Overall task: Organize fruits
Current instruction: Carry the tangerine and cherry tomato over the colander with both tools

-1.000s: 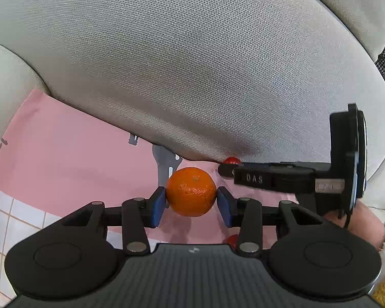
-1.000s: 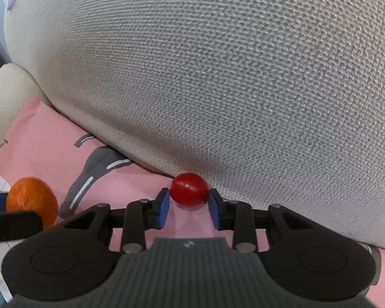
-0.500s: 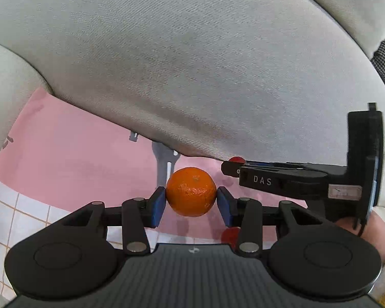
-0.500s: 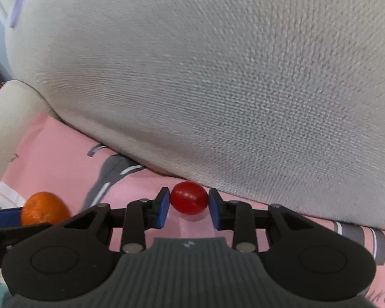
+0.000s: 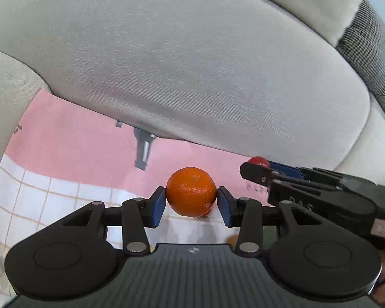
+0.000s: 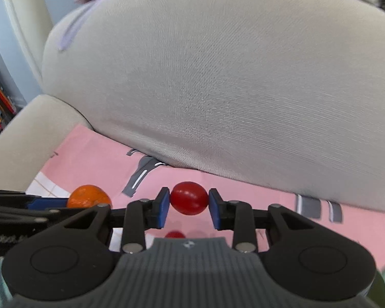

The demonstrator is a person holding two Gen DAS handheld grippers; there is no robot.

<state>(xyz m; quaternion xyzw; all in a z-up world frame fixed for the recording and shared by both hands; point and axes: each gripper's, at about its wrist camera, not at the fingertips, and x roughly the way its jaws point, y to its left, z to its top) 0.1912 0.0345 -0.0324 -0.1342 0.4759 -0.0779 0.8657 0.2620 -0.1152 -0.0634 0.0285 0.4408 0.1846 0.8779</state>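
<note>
1. Left wrist view: the orange (image 5: 191, 195) was gripped squarely between the left gripper (image 5: 191, 202) pads, lifted clear of the pink cloth (image 5: 71, 141).
2. Right wrist view: the small red fruit (image 6: 189, 198), long axis crosswise, was pinched after the right gripper (image 6: 189, 206) jaws had just been closing.
3. Both grippers were angled downward, side by side, before the grey cushion (image 6: 231, 77).

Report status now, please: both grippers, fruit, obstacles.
Left gripper shut on orange. Right gripper shut on tomato. Cushion close ahead.
</note>
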